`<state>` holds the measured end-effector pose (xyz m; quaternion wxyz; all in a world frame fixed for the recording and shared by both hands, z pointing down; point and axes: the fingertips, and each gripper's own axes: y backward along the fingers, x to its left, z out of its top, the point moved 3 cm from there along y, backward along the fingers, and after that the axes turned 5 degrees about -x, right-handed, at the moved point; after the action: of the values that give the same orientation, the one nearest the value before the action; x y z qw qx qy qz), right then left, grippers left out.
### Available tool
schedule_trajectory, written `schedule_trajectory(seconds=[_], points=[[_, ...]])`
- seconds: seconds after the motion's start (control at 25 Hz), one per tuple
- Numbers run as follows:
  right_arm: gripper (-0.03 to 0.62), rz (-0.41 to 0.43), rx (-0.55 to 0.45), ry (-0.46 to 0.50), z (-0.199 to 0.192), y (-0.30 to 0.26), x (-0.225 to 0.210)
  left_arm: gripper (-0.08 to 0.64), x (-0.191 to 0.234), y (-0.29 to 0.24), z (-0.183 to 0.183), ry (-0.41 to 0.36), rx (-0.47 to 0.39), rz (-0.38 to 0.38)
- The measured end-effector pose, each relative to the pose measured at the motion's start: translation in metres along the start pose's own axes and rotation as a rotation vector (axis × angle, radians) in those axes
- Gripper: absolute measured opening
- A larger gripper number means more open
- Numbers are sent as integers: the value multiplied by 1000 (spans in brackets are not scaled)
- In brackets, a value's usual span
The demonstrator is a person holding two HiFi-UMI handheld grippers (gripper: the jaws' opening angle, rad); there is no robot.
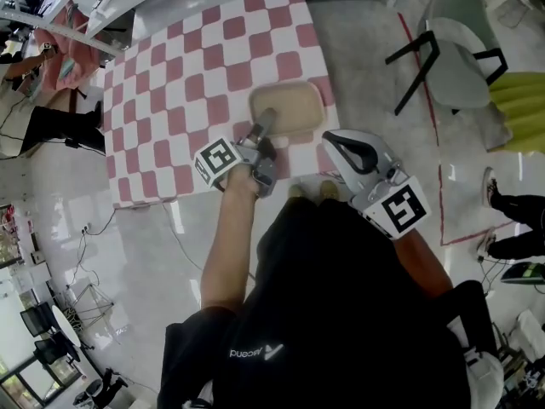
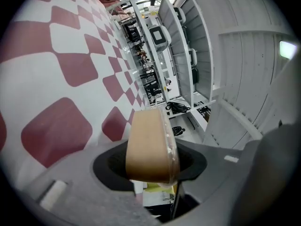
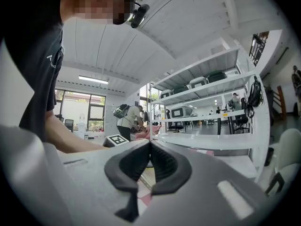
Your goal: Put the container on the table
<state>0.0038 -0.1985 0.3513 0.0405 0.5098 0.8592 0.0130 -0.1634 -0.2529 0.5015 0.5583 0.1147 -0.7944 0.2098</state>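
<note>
A flat tan container [image 1: 291,105] with a clear film lid lies at the near right corner of the table [image 1: 170,83], which has a pink-and-white chequered cloth. My left gripper [image 1: 263,128] is shut on the container's near left rim. In the left gripper view the container's tan edge [image 2: 150,145] stands between the dark pads of the left gripper [image 2: 151,166], above the chequered cloth [image 2: 56,79]. My right gripper [image 1: 332,141] hangs off the table's near right edge, apart from the container. Its jaws meet in the right gripper view, where the right gripper [image 3: 150,150] holds nothing.
A pale chair [image 1: 460,49] with black legs stands on the floor at the right, beside a yellow-green object [image 1: 521,92] and a red tape line [image 1: 430,92]. Someone's shoe [image 1: 492,187] is at the right edge. White shelving [image 2: 169,46] stands beyond the table.
</note>
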Motion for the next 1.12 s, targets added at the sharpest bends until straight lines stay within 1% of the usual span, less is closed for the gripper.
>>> schedule_trajectory(seconds=[0.2, 0.32, 0.48, 0.52, 0.68, 0.88, 0.96, 1.12], points=[[3, -39, 11, -1, 0, -6, -7, 204, 2, -14, 8, -28, 41, 24], [3, -55, 10, -4, -2, -9, -11, 204, 5, -20, 10, -59, 62, 41], [3, -69, 8, -13, -5, -11, -16, 206, 6, -25, 12, -93, 73, 54], [3, -71, 9, -17, -6, -11, -17, 231, 6, -26, 13, -110, 77, 62], [3, -70, 15, -26, -10, -15, -20, 319, 7, -29, 14, -203, 100, 102], [3, -66, 28, -41, -16, -16, -22, 400, 12, -30, 14, -343, 136, 167], [3, -63, 30, -41, -17, -16, -23, 433, 12, -30, 14, -412, 145, 196], [3, -60, 29, -43, -18, -16, -24, 501, 15, -26, 19, -543, 125, 277]])
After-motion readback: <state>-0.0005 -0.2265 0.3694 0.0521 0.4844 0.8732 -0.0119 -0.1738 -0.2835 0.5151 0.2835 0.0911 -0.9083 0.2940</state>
